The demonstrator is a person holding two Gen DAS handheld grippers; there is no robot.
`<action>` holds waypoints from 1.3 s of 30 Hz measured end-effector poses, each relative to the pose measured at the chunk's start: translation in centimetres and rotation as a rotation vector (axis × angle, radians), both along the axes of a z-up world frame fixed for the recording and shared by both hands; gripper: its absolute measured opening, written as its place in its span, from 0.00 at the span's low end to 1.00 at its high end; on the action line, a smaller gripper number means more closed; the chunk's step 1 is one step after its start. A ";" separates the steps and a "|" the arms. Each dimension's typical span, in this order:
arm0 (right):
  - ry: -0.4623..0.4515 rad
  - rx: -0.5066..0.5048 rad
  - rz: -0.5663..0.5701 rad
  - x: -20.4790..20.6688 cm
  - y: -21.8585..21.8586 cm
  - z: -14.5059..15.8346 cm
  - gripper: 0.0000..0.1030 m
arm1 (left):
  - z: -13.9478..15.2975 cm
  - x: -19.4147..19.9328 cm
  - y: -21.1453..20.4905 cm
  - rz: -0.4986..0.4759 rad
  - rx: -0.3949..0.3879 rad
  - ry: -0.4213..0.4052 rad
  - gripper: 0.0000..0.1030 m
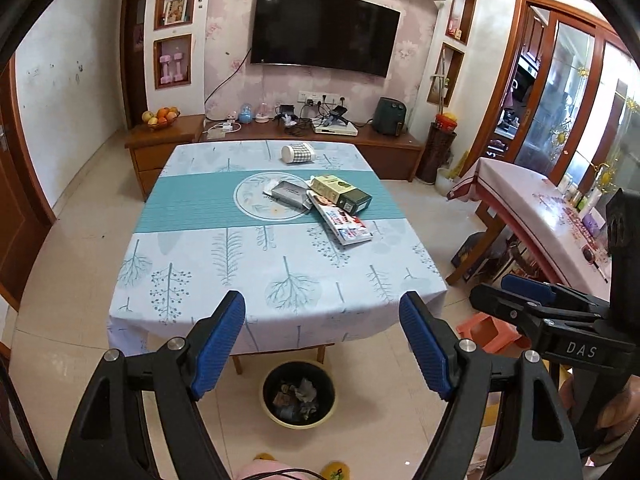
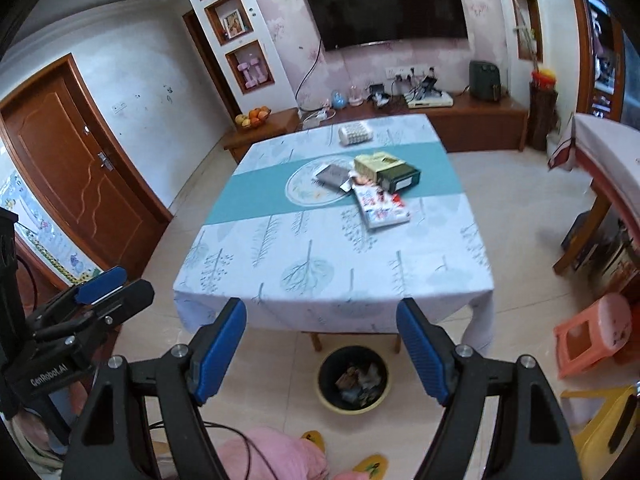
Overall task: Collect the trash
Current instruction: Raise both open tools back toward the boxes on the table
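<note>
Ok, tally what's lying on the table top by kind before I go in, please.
Cups: 1, the white checked paper cup on its side.
Boxes: 3, the flat grey box, the green and cream carton, the red and white printed flat box.
Wrappers: 1, crumpled white paper under the grey box.
Total: 5.

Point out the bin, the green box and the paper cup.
bin [image 1: 267,408]: left wrist view, on its yellow rim at the left.
green box [image 1: 340,192]: left wrist view, on its top face.
paper cup [image 2: 356,133]: right wrist view, on its checked side, lying on the table.
</note>
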State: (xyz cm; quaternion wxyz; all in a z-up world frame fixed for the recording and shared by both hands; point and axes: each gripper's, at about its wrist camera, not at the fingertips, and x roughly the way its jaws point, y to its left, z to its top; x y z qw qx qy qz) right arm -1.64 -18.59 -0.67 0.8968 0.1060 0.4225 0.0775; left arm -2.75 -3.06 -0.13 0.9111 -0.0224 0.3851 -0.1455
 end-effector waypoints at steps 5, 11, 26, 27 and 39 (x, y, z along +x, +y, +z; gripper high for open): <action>0.014 0.005 -0.038 0.6 -1.8 -0.3 0.76 | -0.6 0.9 -1.0 -0.024 -0.001 0.023 0.76; 0.043 0.009 -0.079 1.6 -3.6 -0.8 0.76 | -2.0 3.5 -2.9 -0.076 -0.028 0.099 0.76; 0.140 0.000 -0.215 9.1 -4.1 -3.0 0.76 | -4.3 13.4 -4.4 -0.243 -0.069 0.202 0.76; 0.144 0.001 -0.227 9.6 -4.0 -3.0 0.76 | -4.3 14.3 -4.3 -0.254 -0.077 0.208 0.76; 0.193 -0.006 -0.304 14.7 -3.9 -4.5 0.76 | -7.6 23.1 -3.5 -0.299 -0.111 0.285 0.76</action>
